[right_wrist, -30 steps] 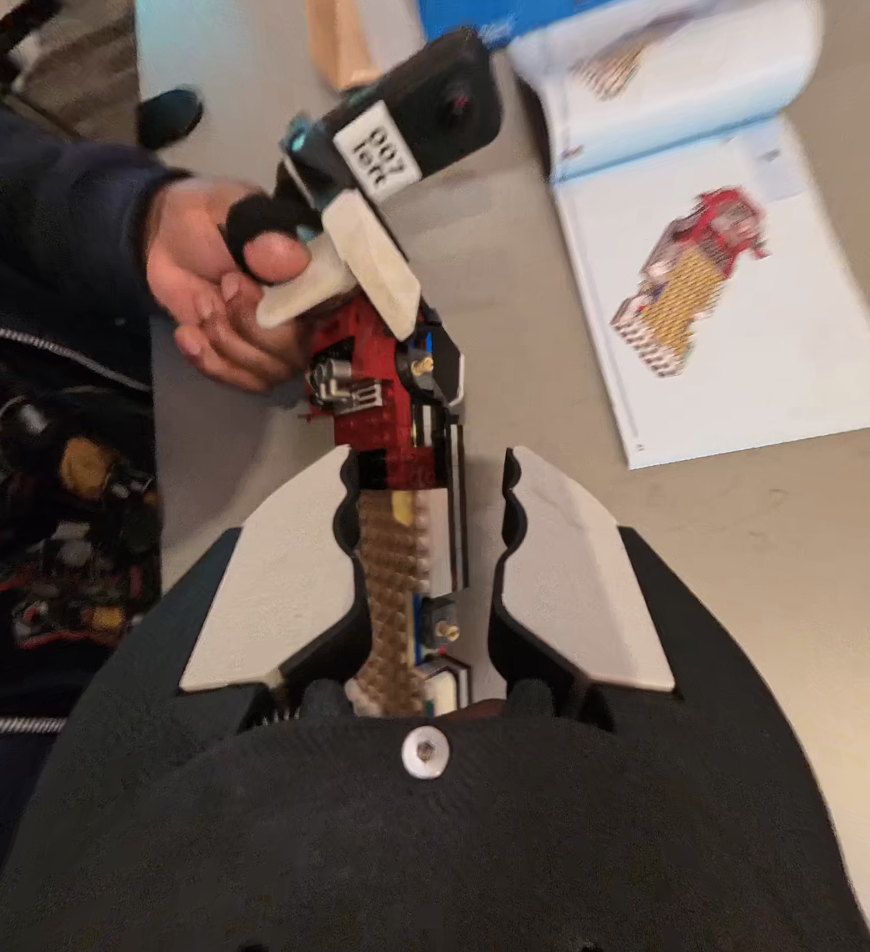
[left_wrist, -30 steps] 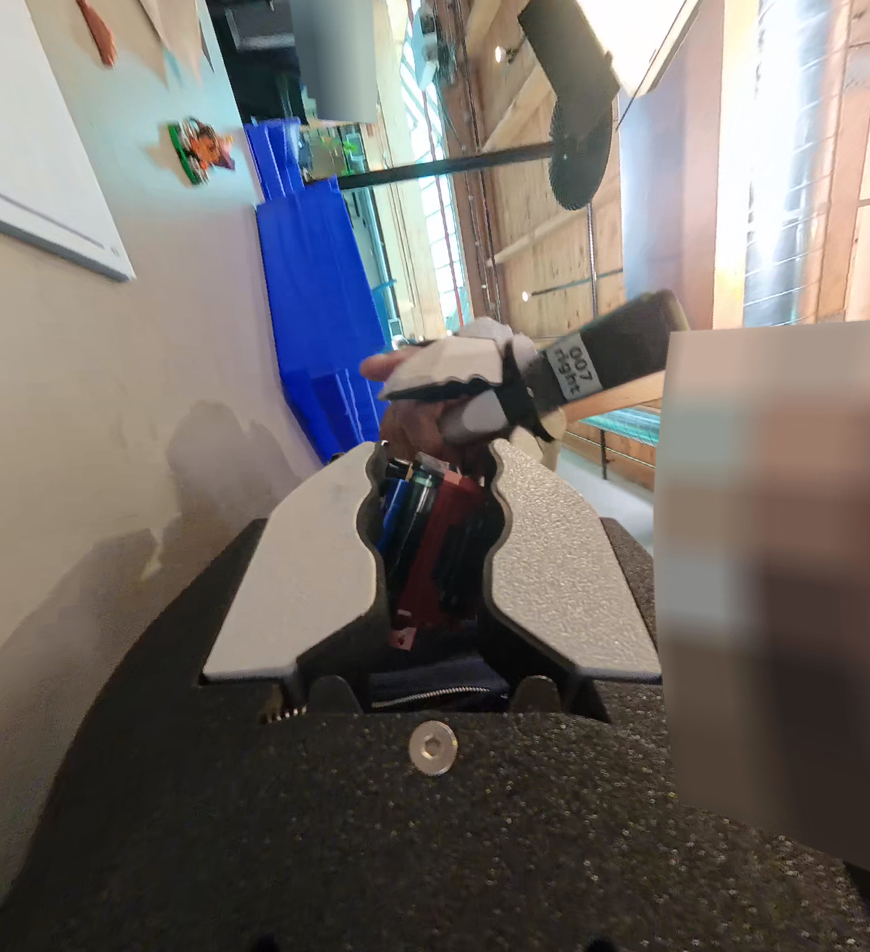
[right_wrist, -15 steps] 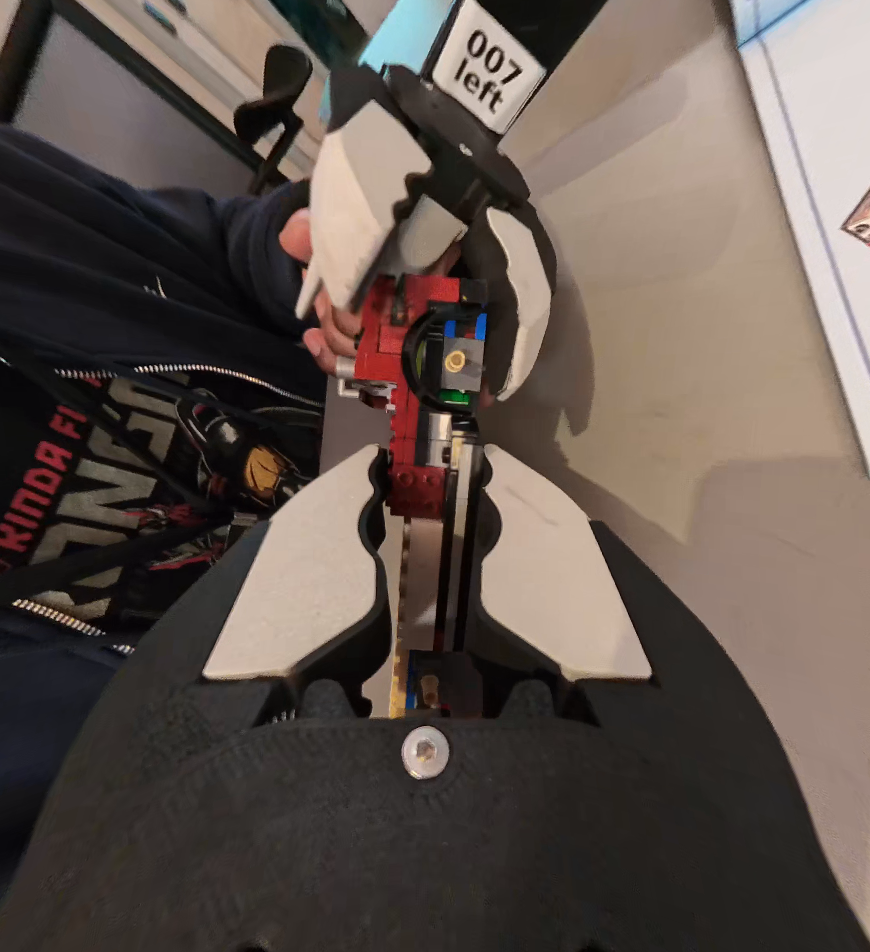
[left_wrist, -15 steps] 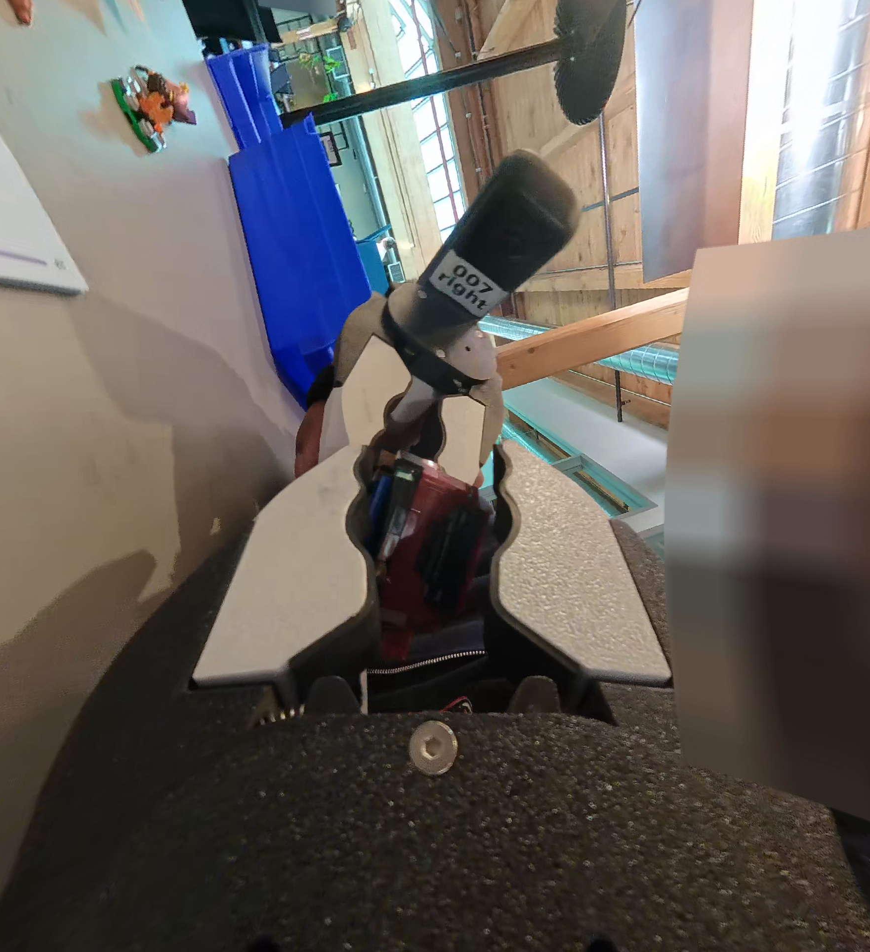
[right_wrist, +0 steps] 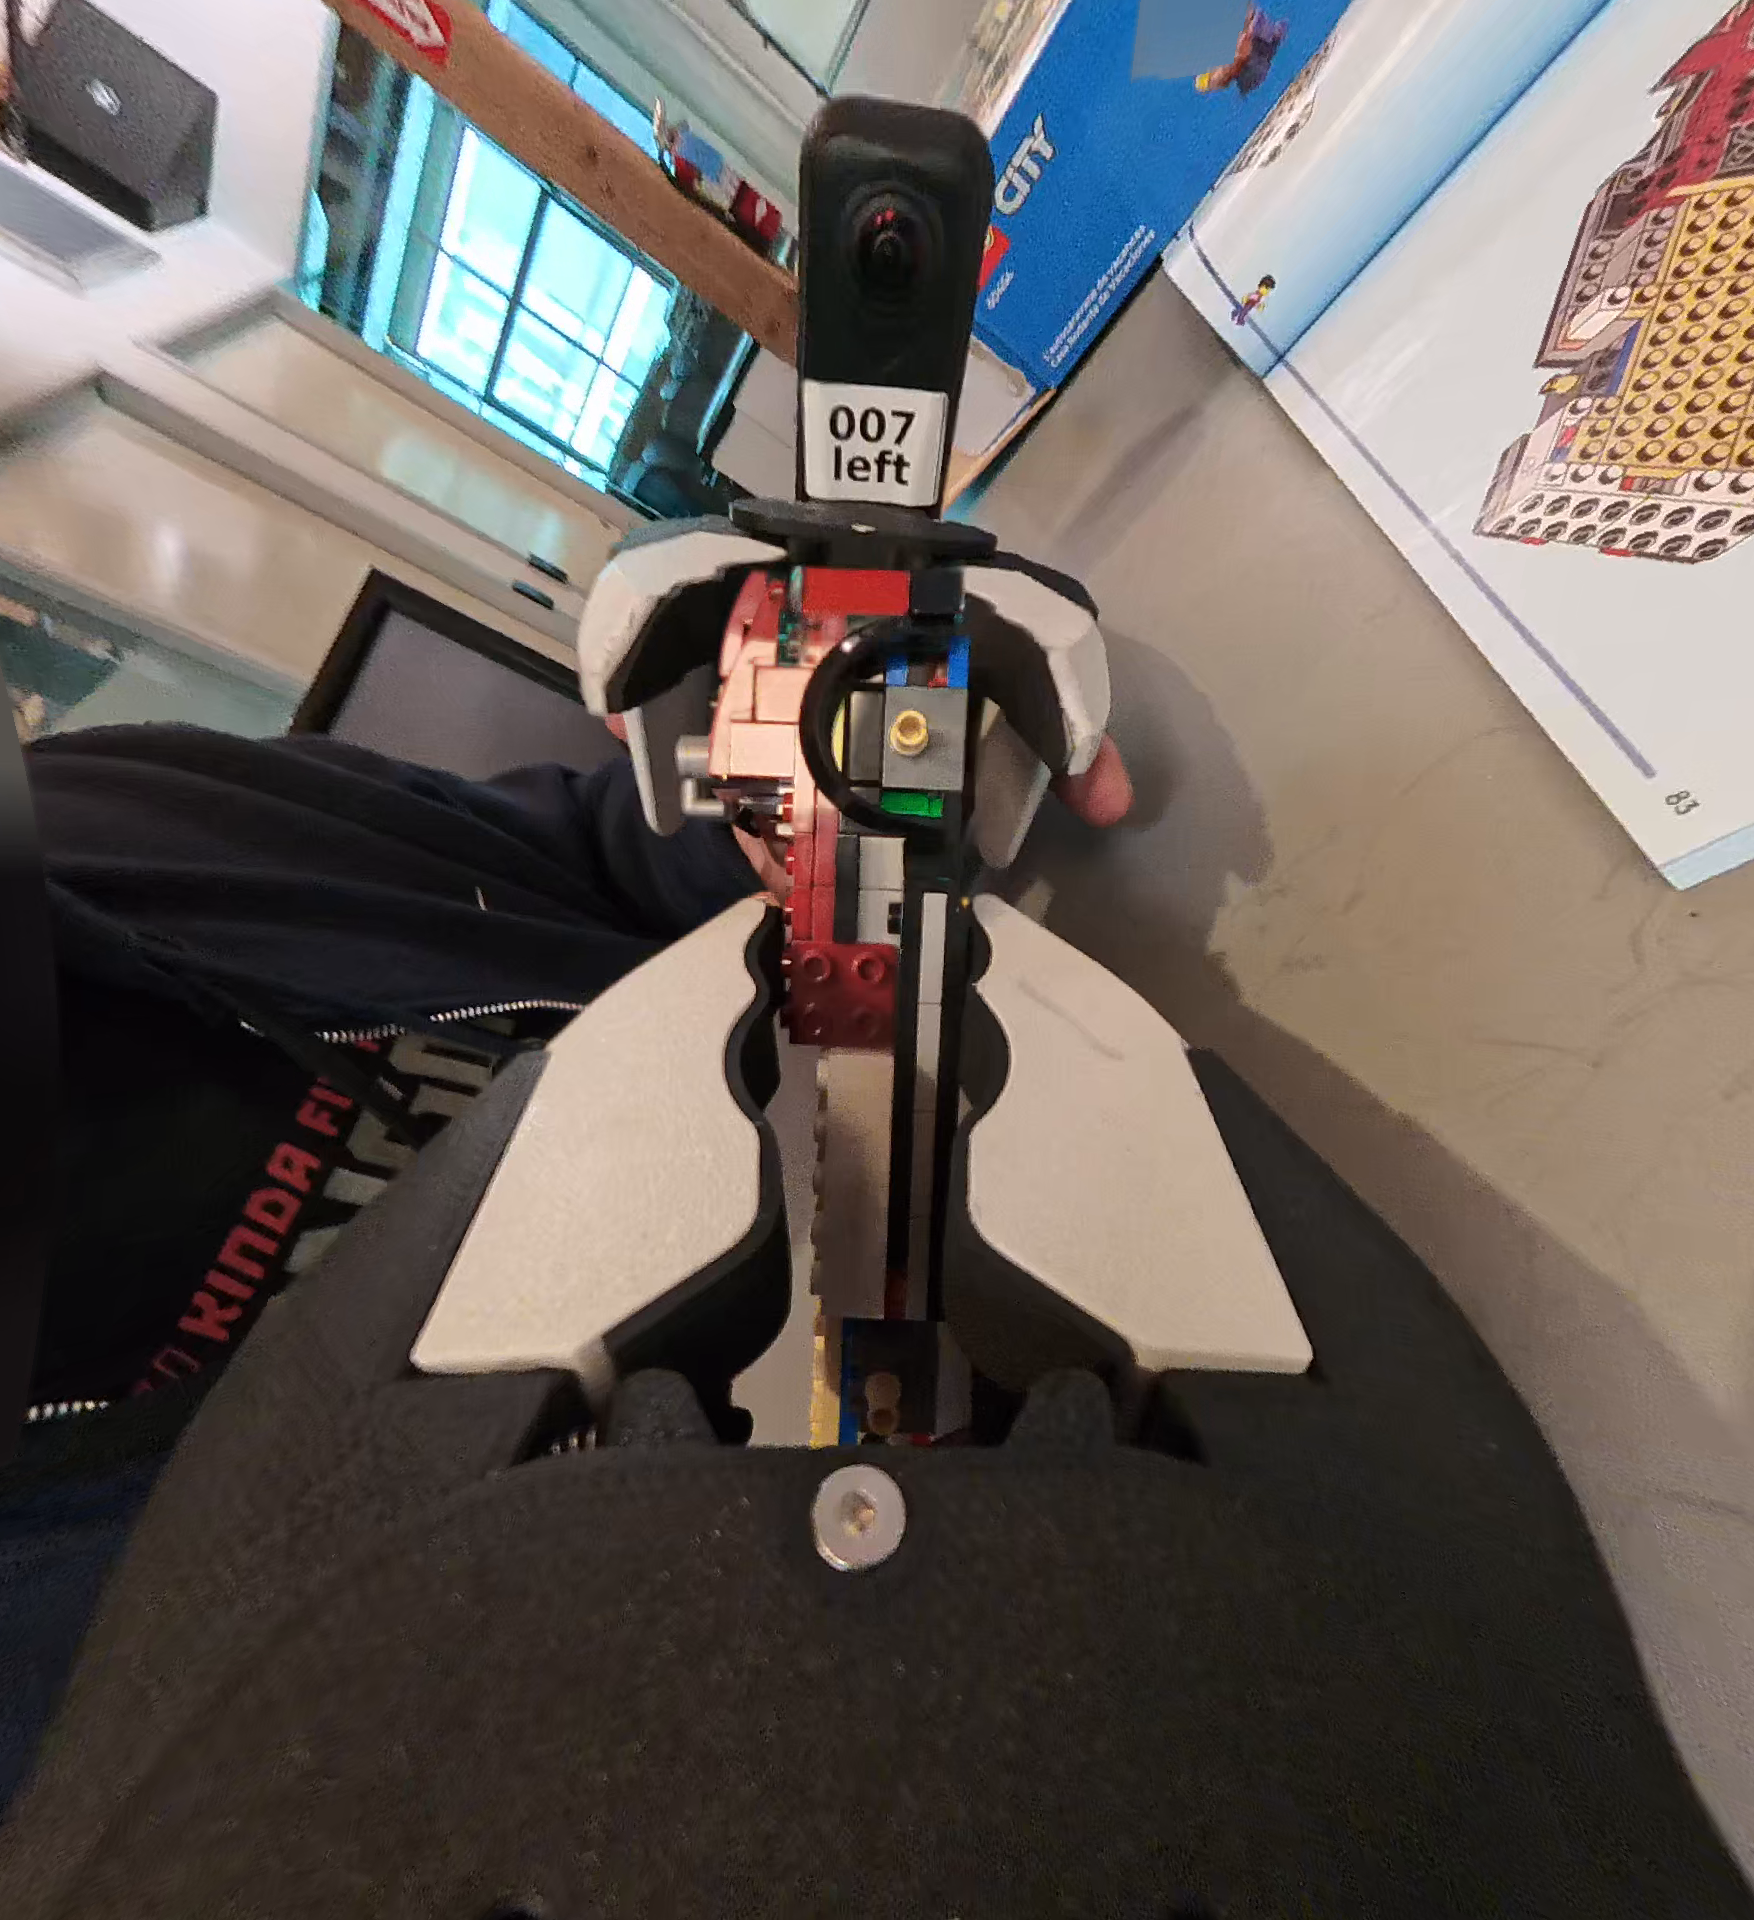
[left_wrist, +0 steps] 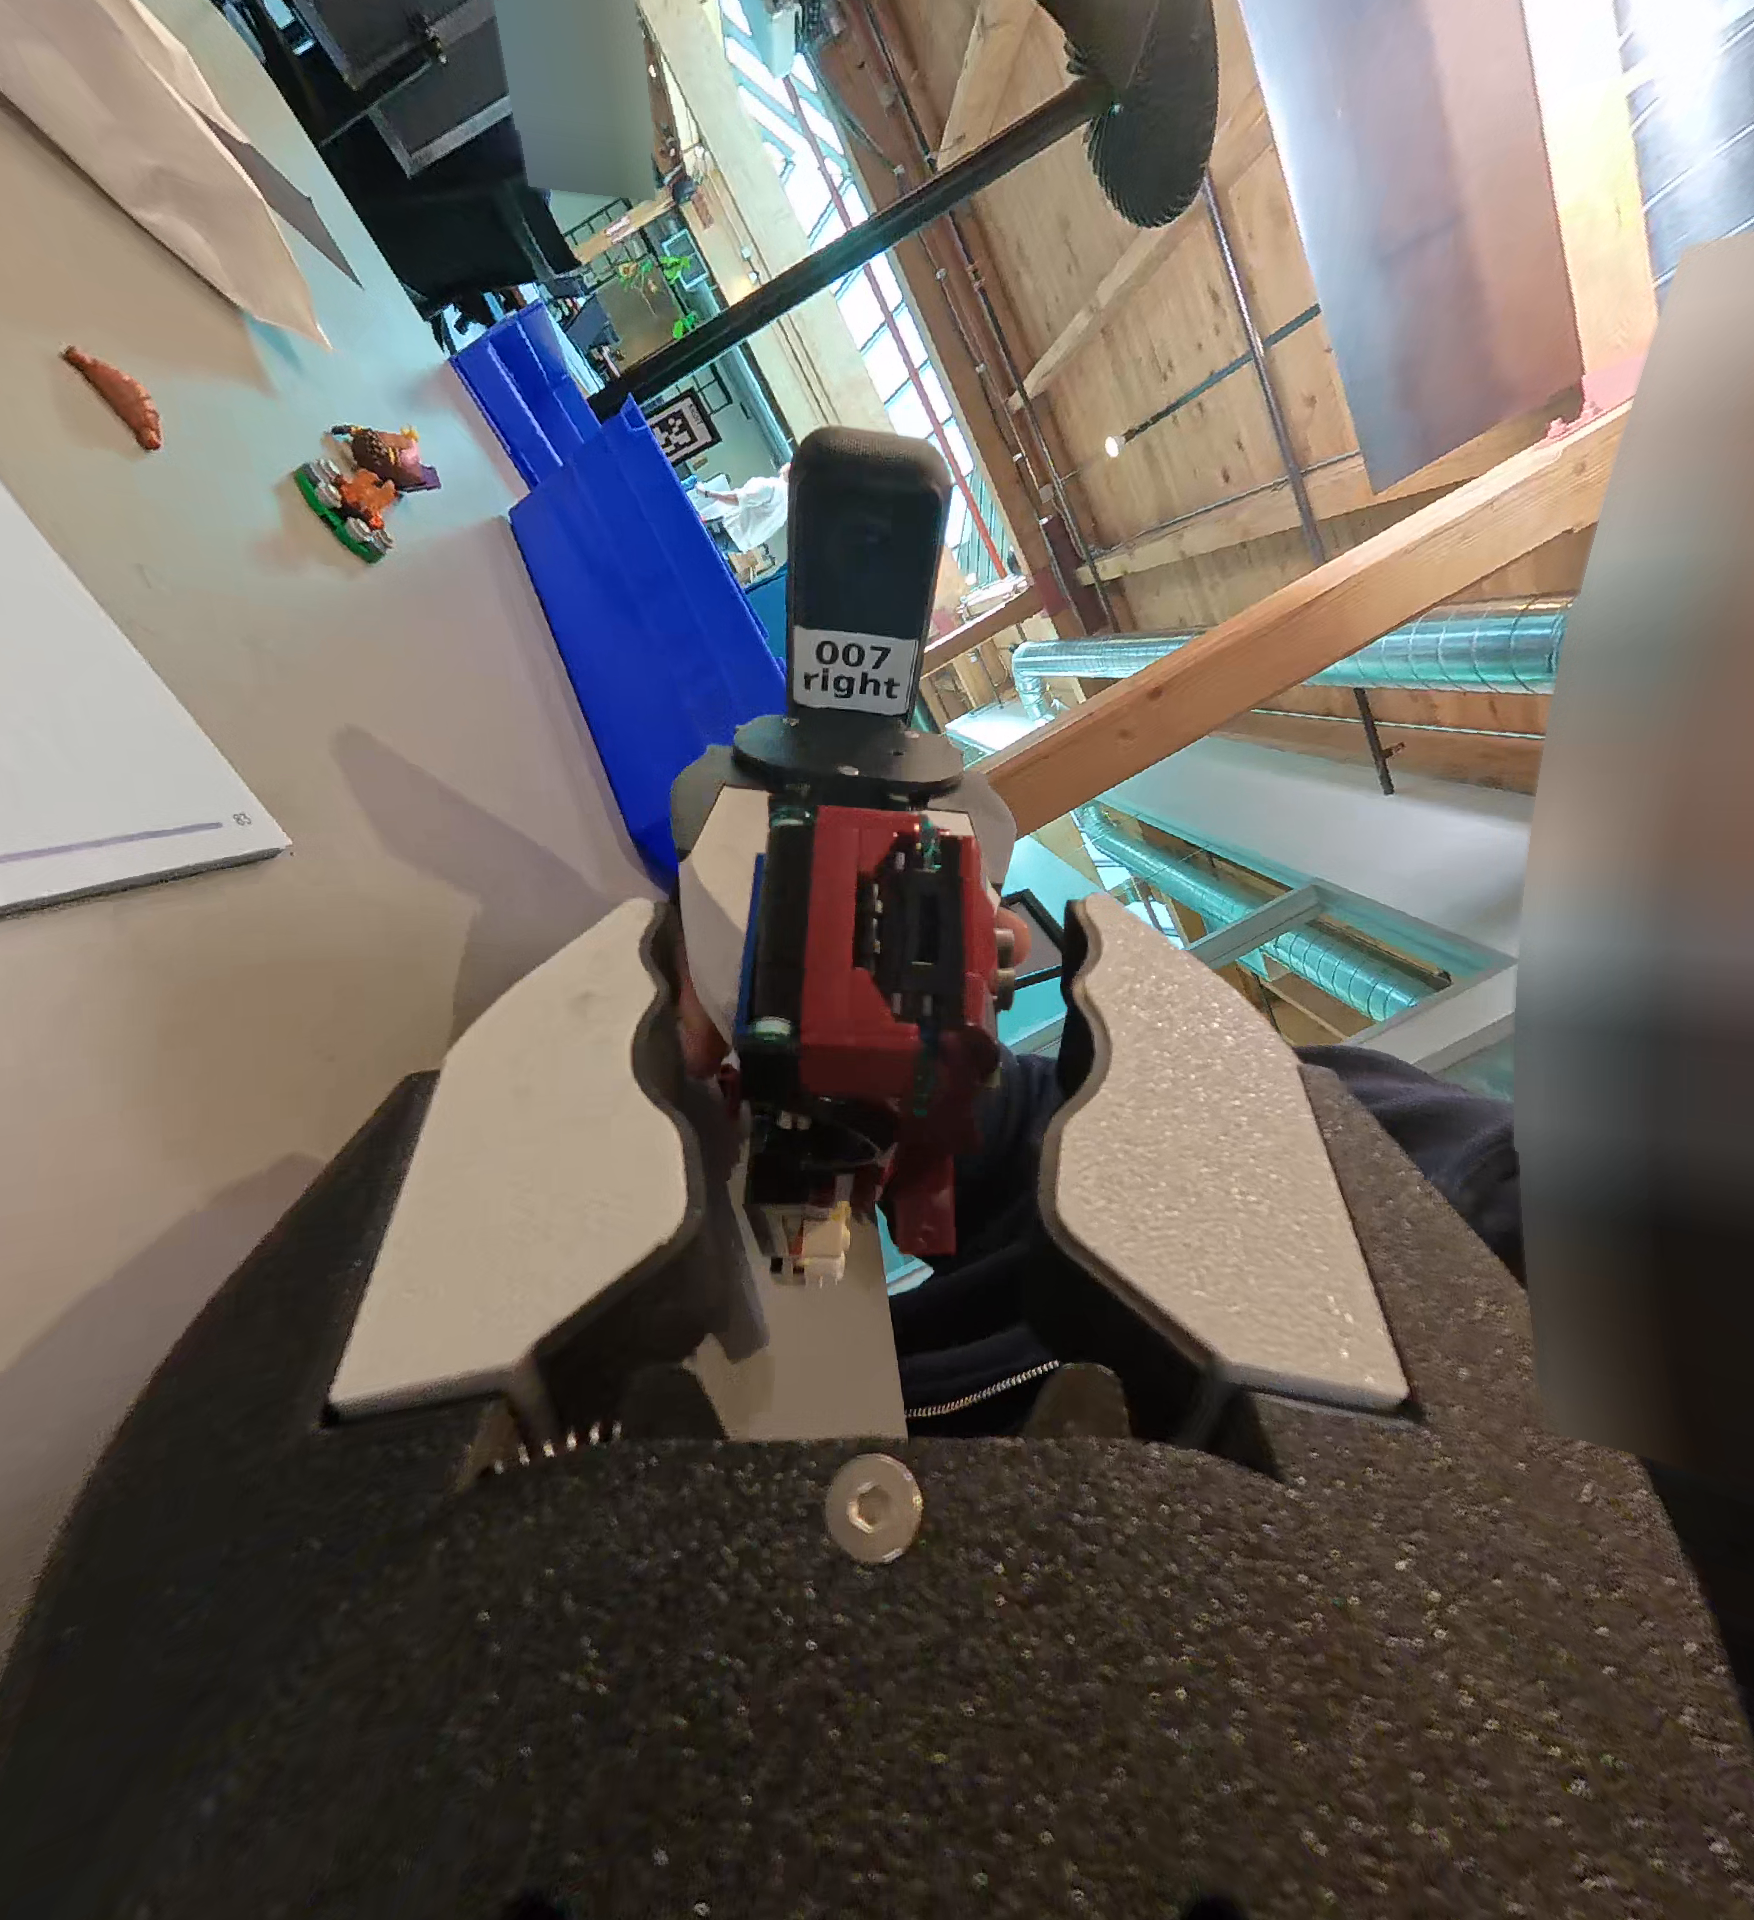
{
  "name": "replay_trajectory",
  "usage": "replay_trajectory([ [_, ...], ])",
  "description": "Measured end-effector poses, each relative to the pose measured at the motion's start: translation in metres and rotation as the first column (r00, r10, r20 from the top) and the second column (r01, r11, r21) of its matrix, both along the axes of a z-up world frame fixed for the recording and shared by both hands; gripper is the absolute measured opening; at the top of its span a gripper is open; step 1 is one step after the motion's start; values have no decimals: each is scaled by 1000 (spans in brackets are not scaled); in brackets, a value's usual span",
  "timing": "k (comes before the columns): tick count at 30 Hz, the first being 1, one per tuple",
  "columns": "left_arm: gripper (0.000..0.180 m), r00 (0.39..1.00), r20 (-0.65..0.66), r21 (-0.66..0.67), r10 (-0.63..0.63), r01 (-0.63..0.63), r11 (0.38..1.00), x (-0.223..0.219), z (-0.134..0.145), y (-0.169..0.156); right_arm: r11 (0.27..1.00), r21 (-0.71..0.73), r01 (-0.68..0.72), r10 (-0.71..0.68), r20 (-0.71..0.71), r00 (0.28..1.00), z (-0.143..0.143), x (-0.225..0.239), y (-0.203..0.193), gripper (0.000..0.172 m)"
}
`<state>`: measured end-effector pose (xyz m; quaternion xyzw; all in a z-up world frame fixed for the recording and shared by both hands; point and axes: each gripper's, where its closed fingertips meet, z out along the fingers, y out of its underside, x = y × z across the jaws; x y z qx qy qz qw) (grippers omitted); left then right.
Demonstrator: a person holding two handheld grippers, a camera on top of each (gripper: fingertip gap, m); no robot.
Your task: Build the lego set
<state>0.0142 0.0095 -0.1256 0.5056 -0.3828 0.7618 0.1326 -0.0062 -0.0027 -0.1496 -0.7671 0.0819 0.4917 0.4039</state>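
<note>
A red, black and tan brick model (right_wrist: 852, 997) is clamped between the pads of my right gripper (right_wrist: 868, 935), lengthwise along its fingers. Its far end, with a black ring and a grey block, sticks out in front. My left gripper (left_wrist: 862, 935) is open. Its fingers (left_wrist: 561, 1091) stand on either side of the model's red end (left_wrist: 873, 987) with a gap on both sides. In the right wrist view, the left gripper (right_wrist: 852, 675) faces me with its fingers spread around the model's far end. In the left wrist view, the right gripper (left_wrist: 852, 831) holds the model from the far side.
An open instruction booklet (right_wrist: 1579, 416) and a blue box (right_wrist: 1091, 187) lie on the grey table (right_wrist: 1372, 1039). In the left wrist view, a small brick figure (left_wrist: 364, 488), a brown piece (left_wrist: 114, 395) and blue bins (left_wrist: 624, 603) are on the table. A person's dark jacket (right_wrist: 333, 883) is close on the left. The grippers are tip to tip, or close to it.
My right gripper shut on the model and keeps hold. My left gripper, which was gripping the model's red end, has opened wide and let go. Both grippers have turned to face each other.
</note>
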Motion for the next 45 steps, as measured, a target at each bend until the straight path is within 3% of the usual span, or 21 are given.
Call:
replay_trajectory([
  [8, 65, 999, -39, -114, -13, 8, 993, 6, 0, 1, 997, 28, 76, -74, -71, 995, 4, 1, 8, 31],
  [23, 52, 991, -132, -129, -10, -7, 992, 10, -6, 1, 997, -10, 83, -83, -49, 995, -8, -2, 13, 32],
  [28, 52, 978, -208, -168, 19, -55, 984, 14, -13, 11, 983, -15, 184, -180, 143, 973, -3, 31, 0, 43],
  [34, 52, 966, -258, -138, 21, -58, 989, 23, -19, 17, 942, 35, 334, -305, 506, 807, -5, 69, -66, 42],
  [39, 52, 973, -231, -124, -19, -10, 992, 30, -21, 8, 943, -13, 333, -226, 709, 668, -39, 63, -134, 33],
  [43, 52, 974, -221, -150, -57, 24, 988, 25, -23, -2, 926, -131, 353, -157, 719, 677, -58, 49, -162, 33],
  [45, 52, 974, -217, -159, -59, 24, 987, 23, -24, -1, 928, -160, 336, -104, 754, 648, -65, 41, -170, 32],
])
